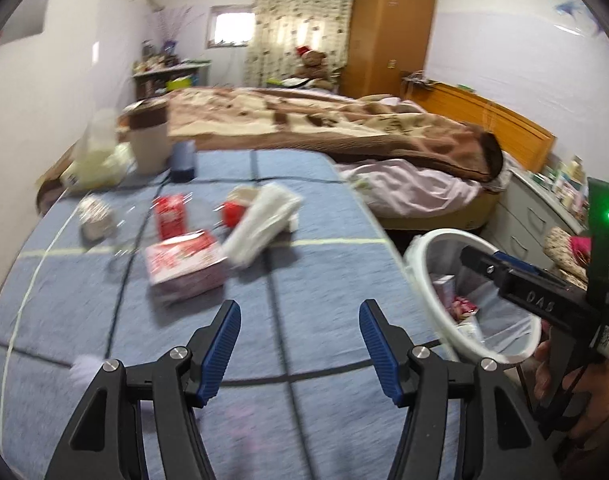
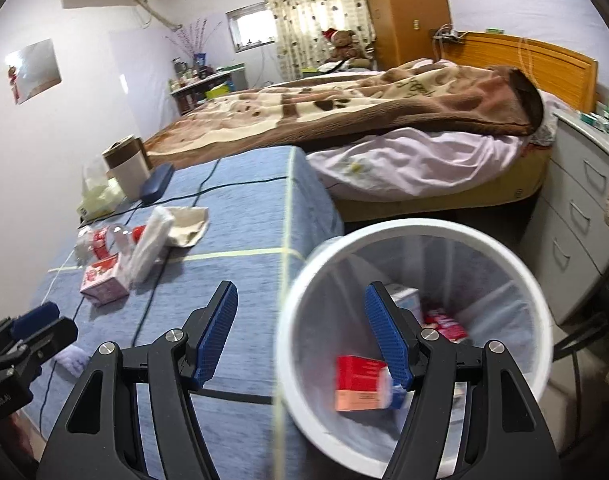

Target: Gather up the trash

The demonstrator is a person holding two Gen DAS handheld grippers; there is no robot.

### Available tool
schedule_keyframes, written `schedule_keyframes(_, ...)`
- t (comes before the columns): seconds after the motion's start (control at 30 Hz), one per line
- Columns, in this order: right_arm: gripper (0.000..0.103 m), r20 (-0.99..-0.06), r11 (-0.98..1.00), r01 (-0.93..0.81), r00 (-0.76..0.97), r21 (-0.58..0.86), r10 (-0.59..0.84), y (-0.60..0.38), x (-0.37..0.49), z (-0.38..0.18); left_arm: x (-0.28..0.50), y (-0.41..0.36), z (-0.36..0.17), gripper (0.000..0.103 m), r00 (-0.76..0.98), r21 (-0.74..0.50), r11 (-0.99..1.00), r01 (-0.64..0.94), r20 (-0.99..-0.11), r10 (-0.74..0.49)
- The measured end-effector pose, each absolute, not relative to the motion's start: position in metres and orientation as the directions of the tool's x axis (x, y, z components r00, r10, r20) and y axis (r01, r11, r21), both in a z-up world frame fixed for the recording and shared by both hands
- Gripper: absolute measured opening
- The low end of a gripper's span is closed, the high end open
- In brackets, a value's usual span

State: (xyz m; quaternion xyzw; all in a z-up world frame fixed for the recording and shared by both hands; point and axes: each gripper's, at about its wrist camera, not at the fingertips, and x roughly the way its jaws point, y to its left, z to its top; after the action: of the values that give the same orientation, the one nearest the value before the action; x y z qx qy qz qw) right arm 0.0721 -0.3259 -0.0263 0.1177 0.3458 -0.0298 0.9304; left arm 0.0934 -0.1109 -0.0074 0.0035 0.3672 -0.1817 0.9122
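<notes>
Trash lies on the blue cloth table [image 1: 324, 280]: a pink carton [image 1: 184, 268], a red carton [image 1: 169, 216], a white plastic wrapper [image 1: 260, 224] and a crumpled wad [image 1: 94, 216]. My left gripper [image 1: 299, 320] hovers open over the cloth in front of the pink carton, with nothing between its fingers. A white bin [image 2: 384, 228] stands at the table's right edge, with a red box [image 2: 360, 380] and other packages inside. My right gripper [image 2: 300, 300] is open and empty above the bin's left rim. In the right wrist view the left gripper [image 2: 44, 322] shows at the lower left.
A beige cup with a brown lid [image 1: 148, 148], a dark blue case [image 1: 183, 160] and a plastic bag [image 1: 96, 152] stand at the table's far end. A bed with a brown blanket [image 1: 324, 120] lies behind. Grey drawers [image 2: 576, 216] flank the bin. A black cable [image 2: 208, 188] crosses the cloth.
</notes>
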Motion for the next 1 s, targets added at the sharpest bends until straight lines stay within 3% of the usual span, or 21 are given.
schedule_keyframes(0.47,0.068,-0.67,0.974,-0.016,0.724,0.225,0.166,-0.269,0.112,-0.036,0.088,-0.017,-0.034,0.065,0.664,-0.094,0.99,0.103,-0.735,-0.139)
schedule_keyframes(0.7,0.068,-0.689,0.97,-0.067,0.692,0.232,0.213,-0.245,0.133,-0.043,0.09,0.005,-0.055,0.066,0.605,-0.121,0.992,0.025,-0.788,-0.111)
schedule_keyframes(1.0,0.068,-0.689,0.955,-0.096,0.673,0.281,0.27,-0.228,0.157,-0.048,0.105,0.014,-0.071,0.066,0.556,-0.29,0.957,0.016,-0.793,-0.25)
